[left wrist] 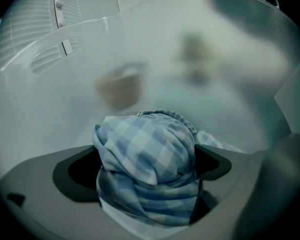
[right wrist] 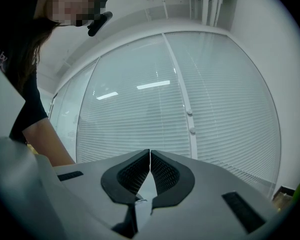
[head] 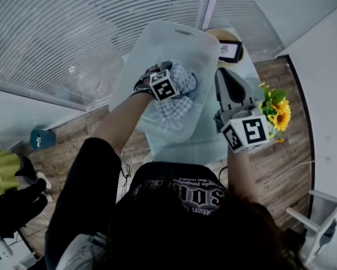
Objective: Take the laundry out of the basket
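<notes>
A blue and white checked cloth lies bunched in the translucent white laundry basket on the glass table. My left gripper reaches down into the basket and is open wide. In the left gripper view the cloth fills the gap between the left gripper's jaws and touches both dark pads; the basket wall rises behind. My right gripper is held to the right of the basket, clear of it, pointing up. It is shut on nothing, with window blinds beyond.
A bunch of sunflowers stands at the table's right edge and a framed picture behind the basket. The glass table ends close to my body. On the wooden floor are a blue object at left and a white chair at right.
</notes>
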### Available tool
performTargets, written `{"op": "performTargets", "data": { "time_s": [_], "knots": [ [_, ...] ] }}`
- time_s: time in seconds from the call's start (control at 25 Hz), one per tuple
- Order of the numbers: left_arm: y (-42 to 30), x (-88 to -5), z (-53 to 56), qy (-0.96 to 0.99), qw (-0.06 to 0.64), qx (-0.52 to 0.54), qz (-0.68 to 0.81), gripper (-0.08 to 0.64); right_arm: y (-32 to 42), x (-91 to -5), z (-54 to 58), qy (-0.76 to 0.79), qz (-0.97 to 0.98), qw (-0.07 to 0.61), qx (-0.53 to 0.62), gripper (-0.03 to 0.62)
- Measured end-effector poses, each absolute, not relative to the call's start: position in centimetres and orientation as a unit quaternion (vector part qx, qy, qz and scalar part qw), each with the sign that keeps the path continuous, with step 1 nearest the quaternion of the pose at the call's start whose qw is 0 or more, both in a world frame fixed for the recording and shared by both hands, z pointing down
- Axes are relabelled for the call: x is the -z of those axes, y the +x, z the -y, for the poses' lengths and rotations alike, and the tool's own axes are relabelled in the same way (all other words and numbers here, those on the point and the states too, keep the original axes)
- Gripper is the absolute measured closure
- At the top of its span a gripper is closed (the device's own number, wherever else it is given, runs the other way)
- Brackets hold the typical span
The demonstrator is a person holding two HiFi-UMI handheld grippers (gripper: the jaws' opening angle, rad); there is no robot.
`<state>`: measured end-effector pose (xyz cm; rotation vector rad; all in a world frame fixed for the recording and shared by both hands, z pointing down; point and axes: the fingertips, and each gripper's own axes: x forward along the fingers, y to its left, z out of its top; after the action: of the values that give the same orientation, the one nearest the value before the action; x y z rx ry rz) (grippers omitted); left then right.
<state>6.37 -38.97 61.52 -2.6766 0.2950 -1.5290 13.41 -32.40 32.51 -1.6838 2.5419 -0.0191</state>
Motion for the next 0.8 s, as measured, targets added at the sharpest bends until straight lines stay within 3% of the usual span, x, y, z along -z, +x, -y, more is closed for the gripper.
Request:
{"op": "performTargets", "data": {
  "time_s": [0.2,0.4,0.8],
  "knots": [
    [6.3,-61.7,39.2,-0.856,0.046,0.506,-0.095,0.001,13.2,-32.7,32.4,-0.548,-0.835,0.047,0.009,0.563],
    [6.5,-61.8,38.9,-0.842,0.085,0.527,-0.081,0.058,12.9,-32.8,32.5,-0.546,-0.836,0.046,0.008,0.563],
    [6.4,-60.5,39.0,-0.845,0.064,0.524,-0.086,0.176,13.1,-32.7,32.3,-0.547,-0.836,0.046,0.007,0.563]
  ]
}}
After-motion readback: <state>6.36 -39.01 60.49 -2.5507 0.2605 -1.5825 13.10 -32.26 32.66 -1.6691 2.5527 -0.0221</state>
